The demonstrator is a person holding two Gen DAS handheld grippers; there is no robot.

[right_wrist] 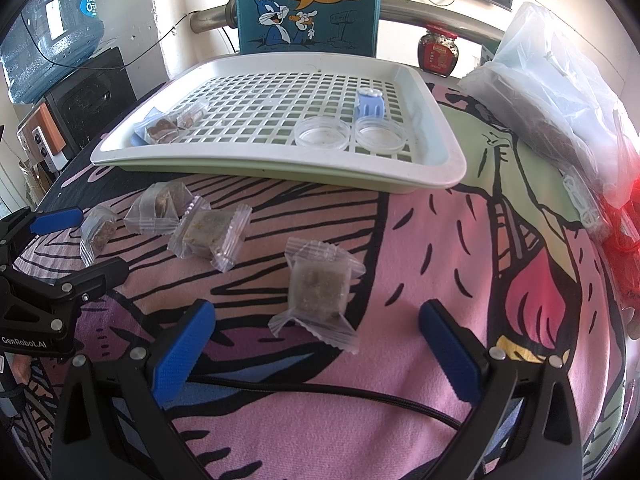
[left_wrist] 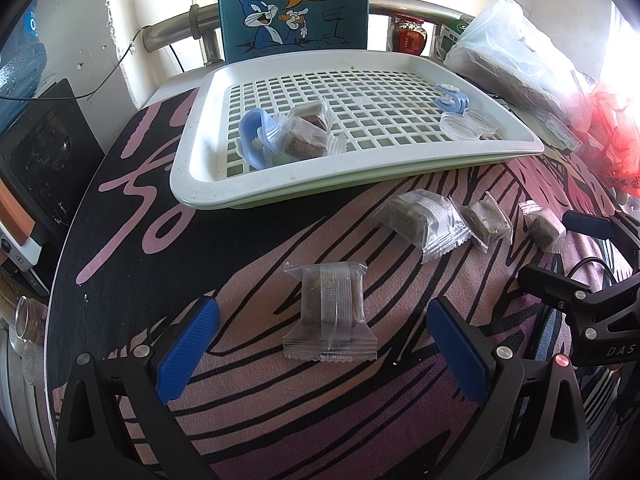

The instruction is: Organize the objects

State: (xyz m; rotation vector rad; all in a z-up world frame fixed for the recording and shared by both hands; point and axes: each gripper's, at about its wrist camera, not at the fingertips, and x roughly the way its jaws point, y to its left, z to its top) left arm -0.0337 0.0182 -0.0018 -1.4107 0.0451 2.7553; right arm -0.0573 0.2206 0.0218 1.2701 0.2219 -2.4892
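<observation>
Both of my grippers sit low over the patterned cloth (right_wrist: 420, 240), in front of the white slotted tray (left_wrist: 192, 184).

My left gripper (left_wrist: 324, 320): fingers spread wide, holding nothing. A clear-wrapped brown snack block (left_wrist: 330, 312) lies flat on the cloth between the two blue pads (left_wrist: 188, 350), touching neither.

My right gripper (right_wrist: 316, 332): also wide open and empty. A second wrapped block (right_wrist: 318, 294) lies between its fingers, tilted, clear of both pads.

Left wrist view: three more wrapped blocks lie in a row on the cloth just in front of the tray's near rim, the largest (left_wrist: 420, 226) nearest the centre.

In the tray: two wrapped blocks (left_wrist: 308, 130) at the left side, against a blue clip (left_wrist: 256, 136). At the right side, two clear round lids (right_wrist: 348, 133) side by side, with a second blue clip (right_wrist: 370, 105) just behind them.

A cartoon rabbit box (right_wrist: 306, 6) stands upright behind the tray.
</observation>
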